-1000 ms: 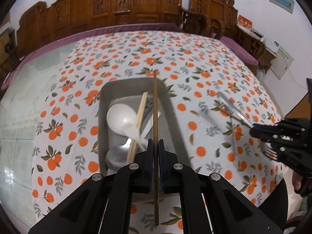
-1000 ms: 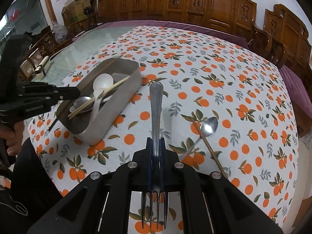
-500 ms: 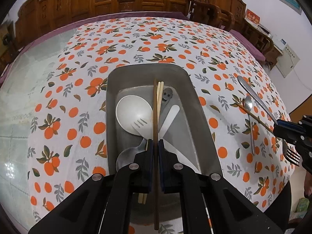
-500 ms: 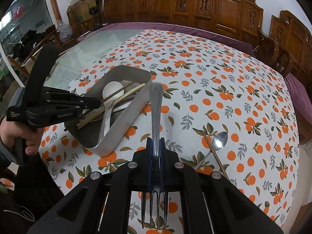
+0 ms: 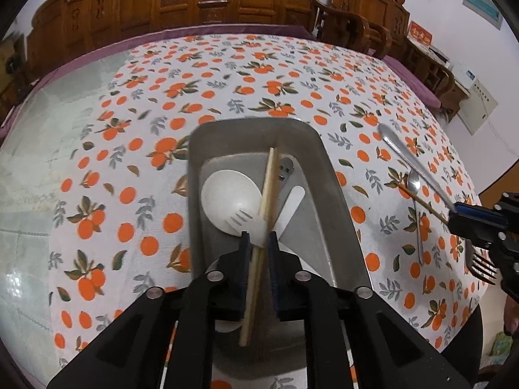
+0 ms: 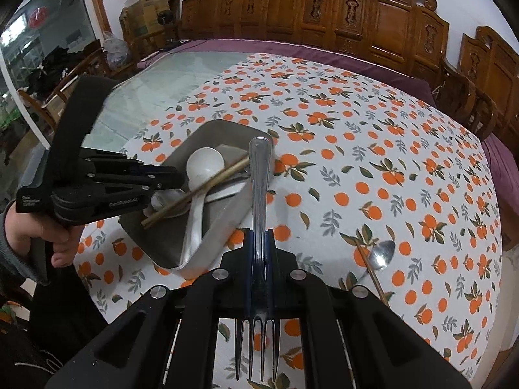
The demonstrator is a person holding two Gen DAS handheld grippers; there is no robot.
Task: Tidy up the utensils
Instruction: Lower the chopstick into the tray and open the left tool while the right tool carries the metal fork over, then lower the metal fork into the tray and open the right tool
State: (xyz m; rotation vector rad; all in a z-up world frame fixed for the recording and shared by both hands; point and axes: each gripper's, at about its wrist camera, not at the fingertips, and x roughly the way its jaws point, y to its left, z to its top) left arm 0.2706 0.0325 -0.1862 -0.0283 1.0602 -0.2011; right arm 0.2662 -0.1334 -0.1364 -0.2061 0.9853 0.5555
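The left hand-held gripper [image 5: 258, 243] hangs over the near end of the metal tray [image 5: 337, 214], its jaws opening, with the chopsticks [image 5: 264, 223] lying loose in the gap between them and slanting from the near end of the tray up toward its far wall. Inside the tray, just beyond the gripper, lie a white spoon [image 5: 227, 194], a white fork [image 5: 241, 218] and a white flat handle [image 5: 292, 201], with a small metal piece [image 5: 285, 168] nearer the far wall. The right hand-held gripper [image 6: 258, 240], to the right of the tray, is pressed together on a metal fork [image 6: 259, 194]: the handle points forward over the tray's right rim and the tines stick out toward the camera. Further right of the tray, a metal spoon [image 6: 381, 254] and a single brown chopstick [image 6: 373, 275] lie crossed on the orange-patterned cloth [image 6: 389, 162] that covers the worktop. A person's hand [image 6: 35, 230] grips the left tool's handle, left of the tray. Beyond the tray's far wall the cloth gives way to a purple edge [image 6: 292, 47], with carved wooden chairs [image 6: 324, 9] behind it.
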